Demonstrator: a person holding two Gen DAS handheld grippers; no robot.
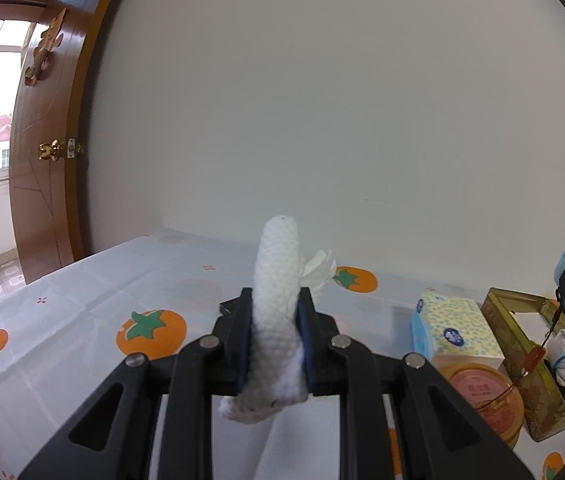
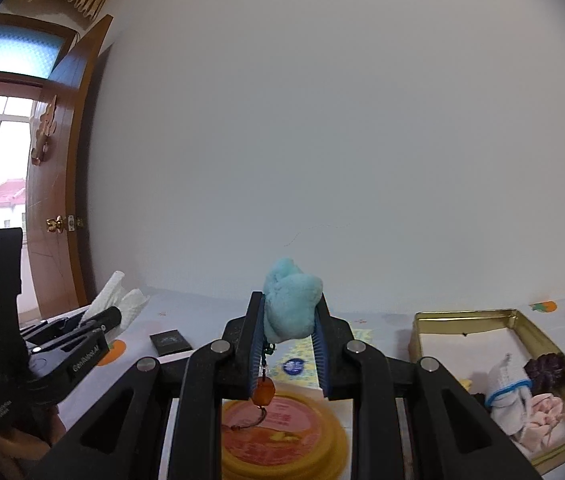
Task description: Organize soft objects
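We see our left hand-held gripper (image 1: pixel 275 344) pinching a white knitted toy (image 1: pixel 276 280) above the worktop (image 1: pixel 82 320); our right hand-held gripper (image 2: pixel 289 344) clamps a blue plush (image 2: pixel 291 307) beside the gold tin (image 2: pixel 514 316).

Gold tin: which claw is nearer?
Right. The right claw, shut on a blue plush, sits just left of the tin. The left claw, shut on a white knit, is farther left.

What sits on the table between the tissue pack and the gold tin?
Only bare tablecloth separates the tissue pack from the gold tin in the left wrist view; the round tin lid lies nearer the camera.
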